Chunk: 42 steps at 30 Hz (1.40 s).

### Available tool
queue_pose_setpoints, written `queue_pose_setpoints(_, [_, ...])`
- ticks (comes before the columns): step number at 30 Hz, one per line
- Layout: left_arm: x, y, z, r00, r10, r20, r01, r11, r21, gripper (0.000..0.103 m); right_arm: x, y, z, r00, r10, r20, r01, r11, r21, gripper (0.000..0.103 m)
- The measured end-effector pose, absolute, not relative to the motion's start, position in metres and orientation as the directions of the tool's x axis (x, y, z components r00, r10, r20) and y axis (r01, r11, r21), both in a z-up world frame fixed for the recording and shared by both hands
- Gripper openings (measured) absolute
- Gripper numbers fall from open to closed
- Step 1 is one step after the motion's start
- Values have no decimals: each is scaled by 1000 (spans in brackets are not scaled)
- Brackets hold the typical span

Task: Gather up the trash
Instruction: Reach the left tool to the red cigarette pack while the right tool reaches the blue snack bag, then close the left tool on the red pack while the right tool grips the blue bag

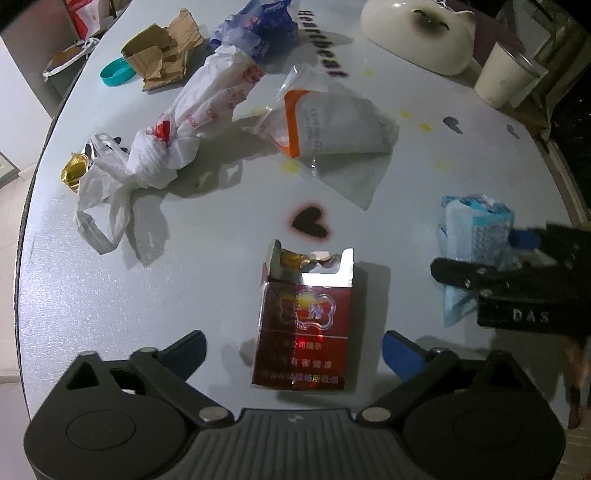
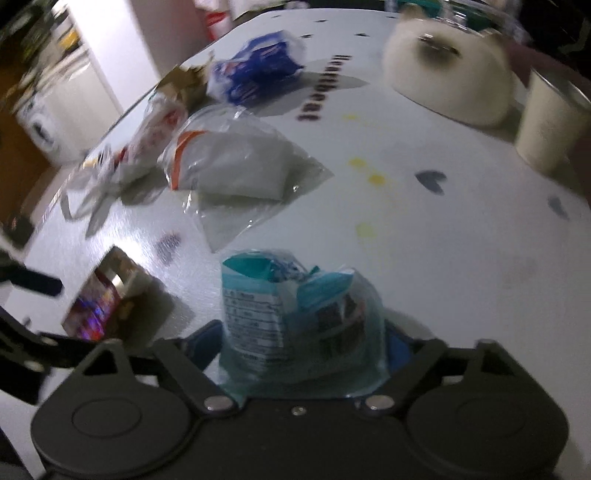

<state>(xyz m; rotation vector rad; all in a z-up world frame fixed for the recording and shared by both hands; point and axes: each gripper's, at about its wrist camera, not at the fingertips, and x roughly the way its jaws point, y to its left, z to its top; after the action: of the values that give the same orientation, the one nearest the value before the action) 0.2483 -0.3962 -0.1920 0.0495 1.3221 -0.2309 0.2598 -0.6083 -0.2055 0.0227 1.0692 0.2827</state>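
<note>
The left gripper [image 1: 293,350] points steeply down at the tabletop [image 1: 184,280], its fingers [image 1: 188,350] spread wide on either side of a red cigarette pack [image 1: 301,325] that lies with its torn top open; neither pad touches it. To its right, the right gripper [image 2: 303,343] has its fingers [image 2: 205,341] astride a crumpled teal wrapper [image 2: 291,325]; they sit close against its sides, but the blur in the right wrist view leaves it unclear whether they press on it. In the left wrist view that gripper [image 1: 517,258] shows at the right edge, around the same wrapper [image 1: 476,240]. Farther back lie a clear bag with an orange stripe [image 1: 325,125], a knotted white plastic bag [image 1: 173,140] beside a gold foil scrap [image 1: 74,171], torn brown cardboard [image 1: 162,51], a teal lid [image 1: 118,72] and a blue wrapper [image 1: 258,29]. A cream bear-shaped dish [image 1: 417,29] and a paper cup [image 1: 502,77] stand at the far right.
</note>
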Motion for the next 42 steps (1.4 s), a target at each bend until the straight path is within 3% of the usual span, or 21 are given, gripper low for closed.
queue_pose_setpoints(5, [247, -395, -197, 217, -123, -968, 177, 980, -85, 69, 241, -601, -203, 452, 226, -863, -165, 972, 168, 75])
queue_pose_setpoints(8, [245, -393, -200, 209, -125, -970, 172, 981, -89, 60, 229, -598, -202, 452, 215, -865, -135, 976, 172, 73])
queue_pose_setpoints(31, [206, -357, -144, 421, -209, -883, 144, 976, -162, 55, 184, -581, -142, 589, 152, -794, -30, 985, 167, 70])
queue_pose_setpoints(42, [193, -329, -99, 561, -170, -810, 102, 985, -137, 55, 178, -569, -109, 672, 131, -729, -30, 988, 150, 70])
